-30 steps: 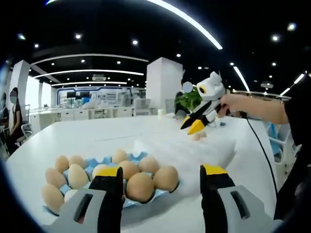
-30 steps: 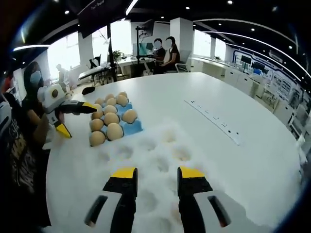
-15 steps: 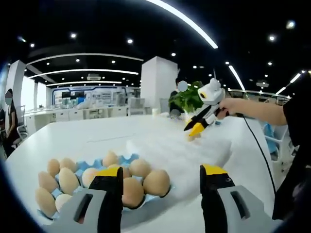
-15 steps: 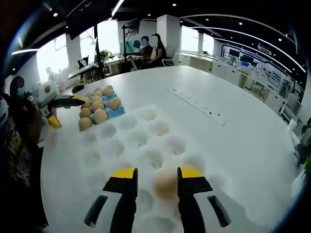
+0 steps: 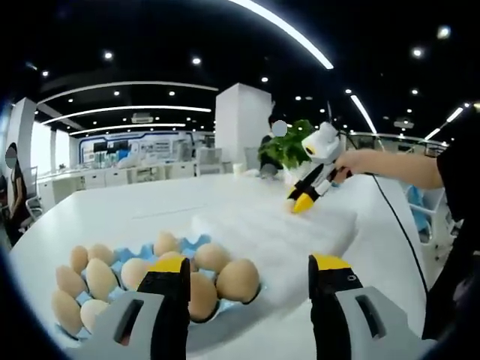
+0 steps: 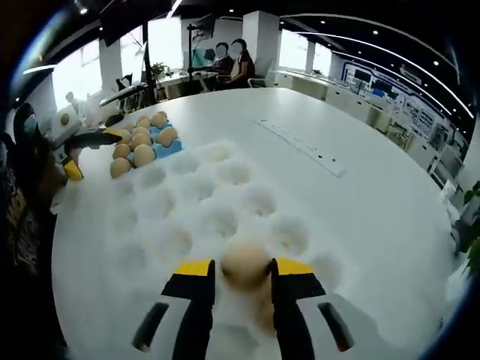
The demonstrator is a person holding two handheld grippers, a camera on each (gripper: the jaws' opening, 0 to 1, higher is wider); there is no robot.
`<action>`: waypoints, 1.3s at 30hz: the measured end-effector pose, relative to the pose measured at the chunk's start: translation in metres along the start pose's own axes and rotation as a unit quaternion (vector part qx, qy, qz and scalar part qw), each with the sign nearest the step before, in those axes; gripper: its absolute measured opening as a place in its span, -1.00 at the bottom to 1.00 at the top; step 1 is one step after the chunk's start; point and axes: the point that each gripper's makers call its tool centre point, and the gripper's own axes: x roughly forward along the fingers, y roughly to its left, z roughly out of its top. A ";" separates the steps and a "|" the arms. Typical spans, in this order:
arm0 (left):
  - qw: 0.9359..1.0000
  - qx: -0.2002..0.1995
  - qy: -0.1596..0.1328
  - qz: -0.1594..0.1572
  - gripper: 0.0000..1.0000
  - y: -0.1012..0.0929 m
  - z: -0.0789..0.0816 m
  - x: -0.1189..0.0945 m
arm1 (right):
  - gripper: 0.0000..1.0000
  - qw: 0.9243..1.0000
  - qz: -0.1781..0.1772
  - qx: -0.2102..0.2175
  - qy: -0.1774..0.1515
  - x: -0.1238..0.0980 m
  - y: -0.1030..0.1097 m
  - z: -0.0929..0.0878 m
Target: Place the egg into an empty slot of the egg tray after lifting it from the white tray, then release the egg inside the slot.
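Egg (image 6: 246, 262) sits between your right gripper (image 6: 244, 268) tips over the white tray (image 6: 187, 217), whether gripped unclear; left gripper (image 5: 247, 271) spread wide.

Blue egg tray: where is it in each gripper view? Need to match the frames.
Left gripper view: blue egg tray at lower left, just beyond the left gripper, nearly full of eggs.
Right gripper view: blue egg tray at upper left, far past the white tray, beside the left gripper coming in from the left.
Shared landmark: the white tray, lying next to the egg tray in both views.
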 end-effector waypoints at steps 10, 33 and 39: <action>1.000 -0.004 0.004 -0.003 0.30 -0.003 -0.005 0.002 | -0.46 1.000 0.001 0.002 -0.008 0.000 0.002 0.000; 1.000 -0.012 -0.001 0.001 0.30 -0.001 -0.006 -0.004 | -0.47 1.000 -0.001 0.016 -0.019 -0.011 0.004 0.014; 1.000 -0.016 -0.003 0.000 0.30 0.000 -0.007 -0.005 | -0.47 1.000 -0.001 0.007 -0.017 -0.014 0.004 0.022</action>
